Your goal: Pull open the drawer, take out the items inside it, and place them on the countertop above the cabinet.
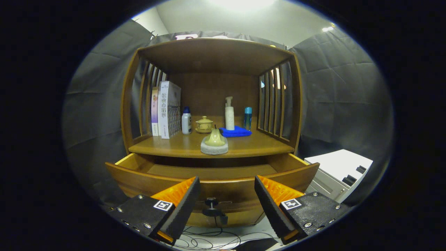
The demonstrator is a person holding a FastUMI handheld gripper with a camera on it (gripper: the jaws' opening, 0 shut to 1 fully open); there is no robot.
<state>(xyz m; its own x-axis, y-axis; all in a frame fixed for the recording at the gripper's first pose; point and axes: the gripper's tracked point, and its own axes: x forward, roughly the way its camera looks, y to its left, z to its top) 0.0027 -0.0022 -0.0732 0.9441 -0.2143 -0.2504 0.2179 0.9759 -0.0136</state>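
A wooden cabinet has its drawer (pixel 209 174) pulled open below the countertop (pixel 251 146). The drawer's inside shows bare wood where I can see it; its near part is hidden behind the front panel. A dark knob (pixel 211 203) sits on the drawer front, between my fingers and a little ahead of them. My gripper (pixel 226 198) is open and holds nothing. At the front edge of the countertop rests a yellow-green pear-shaped item (pixel 214 138) on a grey round pad (pixel 214 148).
On the countertop farther back stand books (pixel 167 109), a white bottle with a blue cap (pixel 186 121), a yellow lidded cup (pixel 204 124), a pump bottle (pixel 229 114) on a blue cloth (pixel 236 131) and a blue bottle (pixel 247 118). A white box (pixel 339 170) sits right of the cabinet. Cables (pixel 209 240) lie on the floor.
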